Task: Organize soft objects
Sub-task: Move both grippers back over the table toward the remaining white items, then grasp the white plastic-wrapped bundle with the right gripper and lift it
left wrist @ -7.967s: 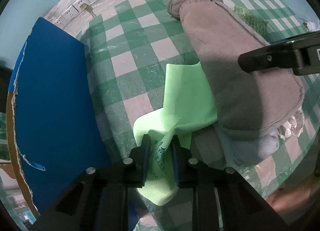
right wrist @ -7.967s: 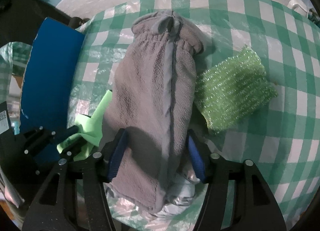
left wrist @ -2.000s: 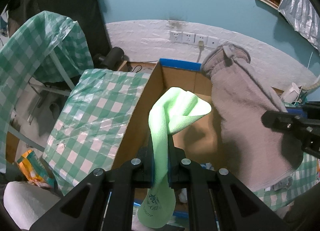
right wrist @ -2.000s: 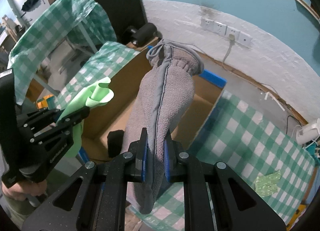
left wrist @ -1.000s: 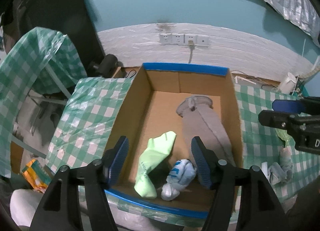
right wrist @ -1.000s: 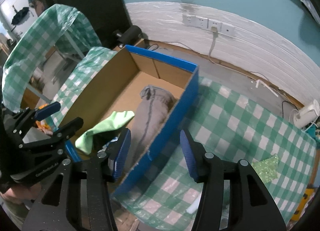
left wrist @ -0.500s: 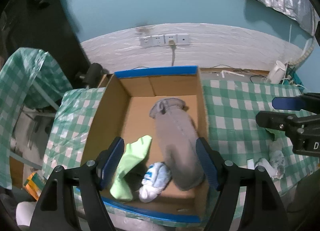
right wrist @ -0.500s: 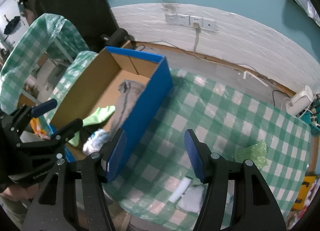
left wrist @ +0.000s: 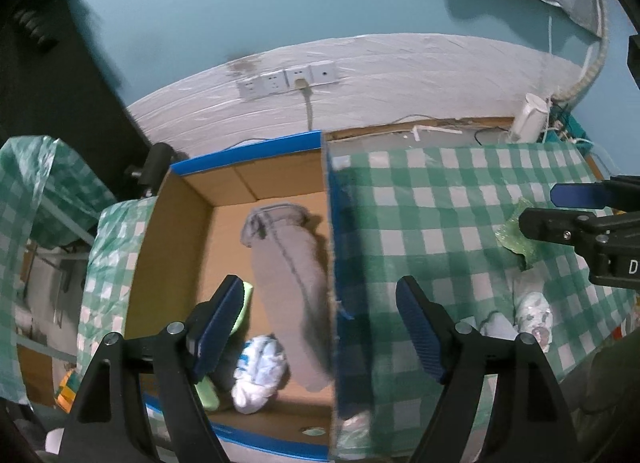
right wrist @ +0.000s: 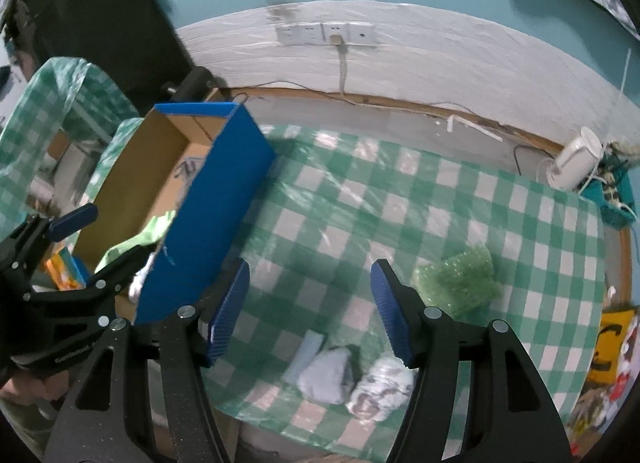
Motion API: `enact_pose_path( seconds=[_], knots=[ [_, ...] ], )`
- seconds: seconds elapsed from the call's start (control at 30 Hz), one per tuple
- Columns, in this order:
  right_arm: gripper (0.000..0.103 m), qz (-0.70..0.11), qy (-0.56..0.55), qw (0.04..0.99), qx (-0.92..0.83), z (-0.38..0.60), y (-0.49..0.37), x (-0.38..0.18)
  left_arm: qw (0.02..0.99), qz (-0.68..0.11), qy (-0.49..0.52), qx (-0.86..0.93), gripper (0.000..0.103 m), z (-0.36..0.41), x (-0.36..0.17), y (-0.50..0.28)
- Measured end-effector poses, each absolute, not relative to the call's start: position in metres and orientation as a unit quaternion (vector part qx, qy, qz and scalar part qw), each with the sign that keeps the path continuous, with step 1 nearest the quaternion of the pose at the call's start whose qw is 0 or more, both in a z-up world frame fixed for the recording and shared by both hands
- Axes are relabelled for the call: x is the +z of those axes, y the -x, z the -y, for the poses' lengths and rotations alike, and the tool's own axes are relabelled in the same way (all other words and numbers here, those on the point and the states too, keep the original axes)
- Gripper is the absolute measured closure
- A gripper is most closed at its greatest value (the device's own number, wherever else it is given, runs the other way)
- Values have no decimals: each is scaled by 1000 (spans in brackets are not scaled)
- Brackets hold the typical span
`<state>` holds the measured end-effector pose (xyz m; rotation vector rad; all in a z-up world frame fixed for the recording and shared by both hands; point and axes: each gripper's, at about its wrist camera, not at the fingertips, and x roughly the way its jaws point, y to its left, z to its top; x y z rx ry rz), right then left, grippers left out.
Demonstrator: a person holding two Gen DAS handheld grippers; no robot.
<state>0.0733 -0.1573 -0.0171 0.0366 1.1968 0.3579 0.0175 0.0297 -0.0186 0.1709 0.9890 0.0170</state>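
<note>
Up above the scene, the left claw (left wrist: 320,327) hangs released, its blue pads spread wide with nothing between them, over the right wall of the cardboard box (left wrist: 176,239). Inside the box lie the long grey towel mitt (left wrist: 292,283), stretched from far to near along the right wall, a white-and-blue sock bundle (left wrist: 260,379) at the near end, and a light green cloth (left wrist: 208,391) to the left of the bundle (mostly hidden behind the left pad). The right claw (right wrist: 310,311) is likewise released and empty, hovering over the green checked table (right wrist: 400,203) to the right of the box. On the table near its front edge sit a grey folded cloth (right wrist: 328,375) and, touching it on the right, a white patterned sock ball (right wrist: 382,391). Farther right lies a sparkly green scrub cloth (right wrist: 460,279), apart from both.
</note>
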Motion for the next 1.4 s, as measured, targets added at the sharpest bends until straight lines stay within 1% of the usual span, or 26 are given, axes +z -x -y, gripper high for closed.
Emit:
enact_pose_path(
  seconds=[0.3,0.63,0.93,1.4],
  knots=[
    [40,-579,-26,803,142,193,-64,-38,864,-490,-108,-22,23,13,-35,-23],
    [40,-611,-40,782,117,224,-44,-69,840,-521,-140,-58,23,59,-70,-21],
    [40,-651,-46,750,102,228,-30,-108,824,-541,-153,-67,23,76,-93,-17],
    [40,-684,-37,722,96,219,-24,-141,806,-566,-160,-70,23,85,-122,-14]
  ],
)
